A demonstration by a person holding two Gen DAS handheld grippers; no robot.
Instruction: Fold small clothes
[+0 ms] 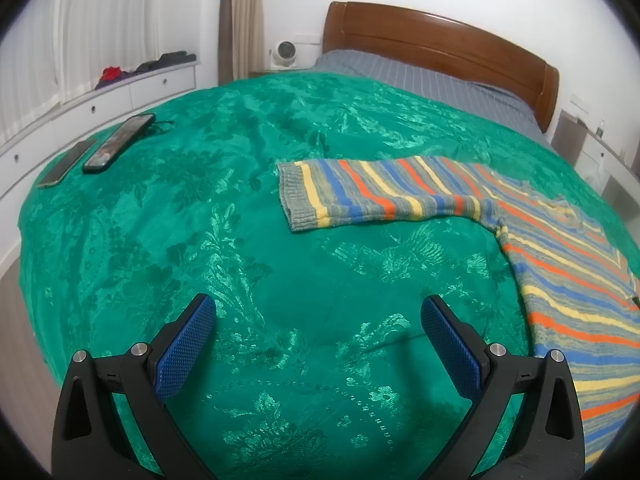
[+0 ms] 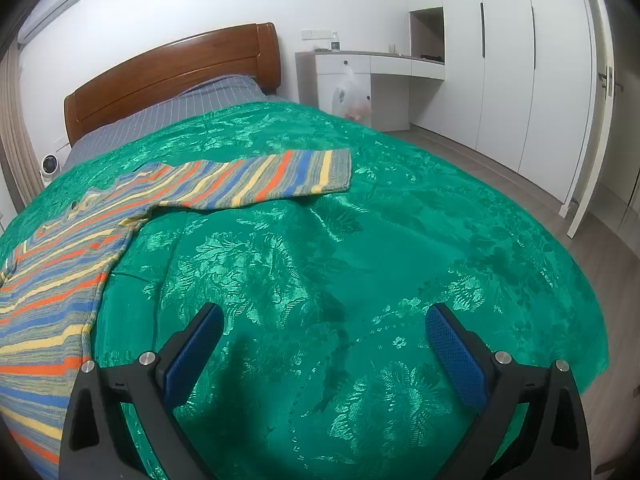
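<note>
A small striped knit sweater in grey, blue, orange and yellow lies flat on the green bedspread. Its left sleeve stretches out to the left. In the right wrist view the sweater lies at the left and its other sleeve stretches out to the right. My left gripper is open and empty above the bedspread, left of the sweater body. My right gripper is open and empty above the bedspread, right of the sweater body.
Two phones lie at the bed's far left edge, with a cable. A wooden headboard and grey striped sheet are at the far end. A small white fan and white drawers stand beyond. White desk and wardrobe stand right.
</note>
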